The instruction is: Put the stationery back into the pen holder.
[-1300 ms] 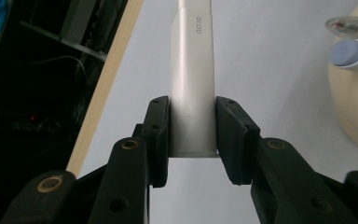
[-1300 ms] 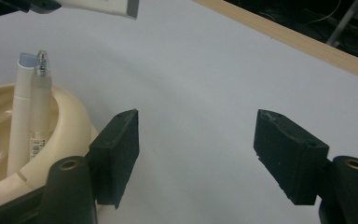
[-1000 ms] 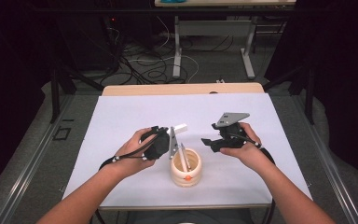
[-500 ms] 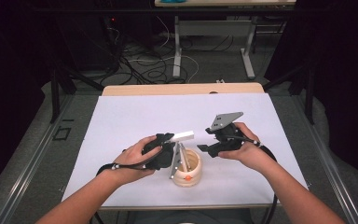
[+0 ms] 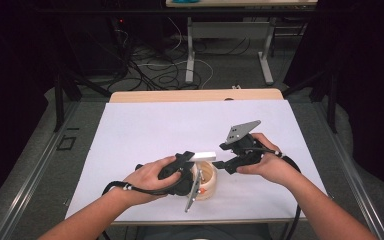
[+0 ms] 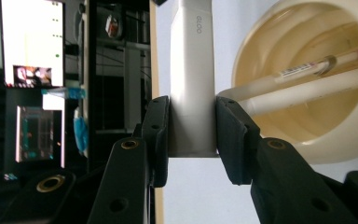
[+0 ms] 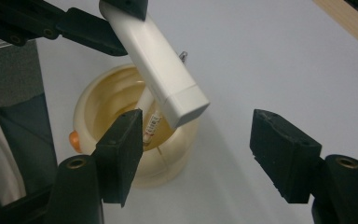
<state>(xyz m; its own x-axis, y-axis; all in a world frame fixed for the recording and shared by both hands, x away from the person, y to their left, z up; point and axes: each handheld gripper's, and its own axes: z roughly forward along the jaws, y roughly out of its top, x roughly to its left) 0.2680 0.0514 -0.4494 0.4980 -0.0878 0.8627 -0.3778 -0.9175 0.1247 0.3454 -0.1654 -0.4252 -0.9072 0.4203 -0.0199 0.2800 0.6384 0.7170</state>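
From the high view, your left gripper (image 5: 192,159) sits over the cream cup (image 5: 207,181) near the front of the white table (image 5: 145,125), holding a white bar (image 5: 203,156) level so that its free end points at your right gripper (image 5: 219,164). The right gripper is just beside that free end, above the table, with the cup below and between both grippers.

In the left gripper view, your 2 jaws are clamped on the white bar (image 6: 192,79), 1 pad on each flat side near its lower end. The cup (image 6: 307,79) lies just to the right, with 2 thin sticks (image 6: 307,91) leaning inside it.

In the right gripper view, your jaws stand apart with nothing between the pads, and they have just been closing a little. The white bar (image 7: 156,63) comes down from the left gripper (image 7: 121,11) at the top, its end hanging above the cup (image 7: 135,140) and short of your pads.
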